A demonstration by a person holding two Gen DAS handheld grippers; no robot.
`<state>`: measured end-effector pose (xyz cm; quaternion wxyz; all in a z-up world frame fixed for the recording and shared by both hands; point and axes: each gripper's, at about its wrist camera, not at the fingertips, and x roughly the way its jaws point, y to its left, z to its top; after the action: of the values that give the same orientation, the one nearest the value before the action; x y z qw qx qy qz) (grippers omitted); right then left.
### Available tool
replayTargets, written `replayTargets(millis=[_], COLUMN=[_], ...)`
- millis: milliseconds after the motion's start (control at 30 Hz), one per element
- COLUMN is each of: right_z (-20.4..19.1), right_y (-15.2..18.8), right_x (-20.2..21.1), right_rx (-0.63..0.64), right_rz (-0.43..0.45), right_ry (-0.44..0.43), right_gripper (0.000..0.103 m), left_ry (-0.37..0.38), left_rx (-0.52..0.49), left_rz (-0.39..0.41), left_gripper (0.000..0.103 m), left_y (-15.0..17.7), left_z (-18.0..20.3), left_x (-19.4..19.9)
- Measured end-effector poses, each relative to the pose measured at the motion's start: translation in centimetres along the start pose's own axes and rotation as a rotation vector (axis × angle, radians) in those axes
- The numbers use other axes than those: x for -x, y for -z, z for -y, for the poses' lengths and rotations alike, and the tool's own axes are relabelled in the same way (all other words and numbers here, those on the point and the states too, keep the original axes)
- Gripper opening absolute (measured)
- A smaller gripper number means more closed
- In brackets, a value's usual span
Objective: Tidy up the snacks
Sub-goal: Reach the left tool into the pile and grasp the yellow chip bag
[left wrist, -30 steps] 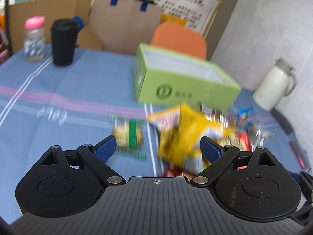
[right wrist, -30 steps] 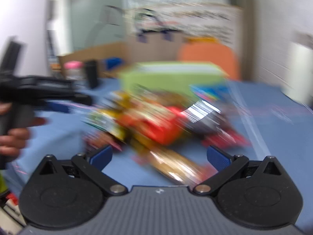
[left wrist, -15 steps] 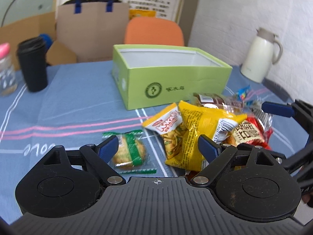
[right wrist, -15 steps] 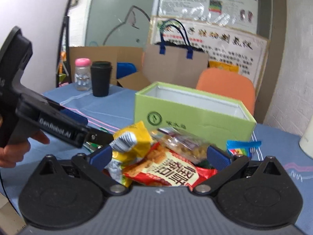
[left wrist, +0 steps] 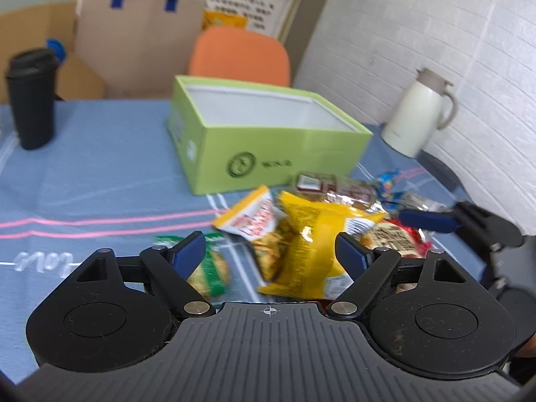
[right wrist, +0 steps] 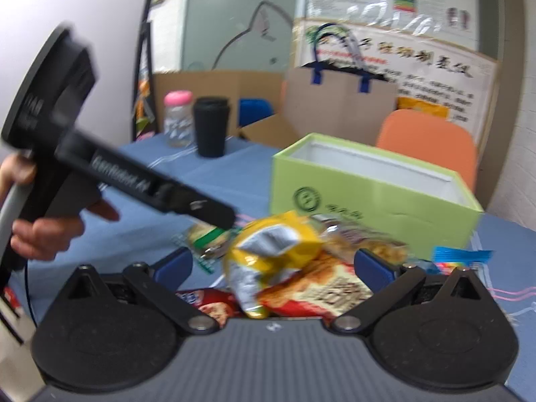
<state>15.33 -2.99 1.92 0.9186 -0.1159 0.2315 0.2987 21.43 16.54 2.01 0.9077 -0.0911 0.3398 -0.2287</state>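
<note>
left gripper (left wrist: 269, 251) open, jaws just been closing around the yellow snack bag (left wrist: 315, 244) without pressing it; bag straight ahead, long axis running away toward the green box (left wrist: 268, 154) behind the pile. right gripper (right wrist: 273, 264) open too, empty, over the same pile from the other side. blurred throughout; lower packets half buried, box floor hidden.

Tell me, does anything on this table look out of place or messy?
Yes. The snack packets lie in a loose, overlapping heap on the blue tablecloth, in front of the green box, whose visible inside shows no packets. Nothing looks spilled or torn.
</note>
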Motion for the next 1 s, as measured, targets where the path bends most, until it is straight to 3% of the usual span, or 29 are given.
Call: replayTargets(millis=[233,400,467,633,733,833,1000], right_z=[-1.7,-2.2,-2.4,-4.6,-5.7,-5.6,-3.8], right_y=[0.6,0.4,0.0,-0.9,-1.0,-0.7,-0.3], right_x=[-2.6,-3.2,-3.3,-2.9,-3.0,-3.3,-2.3], right_rx=[0.079,0.094,0.07,0.069,0.094,0.108,0.039], right_rz=[-0.048,-0.051,-0.046,0.005,0.011,-0.013,-0.041], right_ry=[-0.075,-0.102,-0.136,-0.209,-0.244,-0.167,-0.122], right_gripper=[0.102,0.102,0.102,0.102,0.102,0.102,0.102], left_ry=[0.14,0.146,0.144,0.081,0.065,-0.012,-0.002], left_rx=[-0.038,0.013,0.043,0.071,0.08,0.088,0.171], left_rz=[-0.093,-0.151,-0.154,-0.138,-0.132,-0.113,-0.086], left_gripper=[0.063,0.036,0.032,0.033,0.045,0.049,0.052], left_y=[-0.8,-0.6,-0.3,0.5,1.1,1.6,2.0], left_z=[1.5,1.0,0.6,0.2,0.0,-0.7,-2.5], left_x=[-2.9,-4.2,-3.5,-0.2,1.4,1.6,1.0])
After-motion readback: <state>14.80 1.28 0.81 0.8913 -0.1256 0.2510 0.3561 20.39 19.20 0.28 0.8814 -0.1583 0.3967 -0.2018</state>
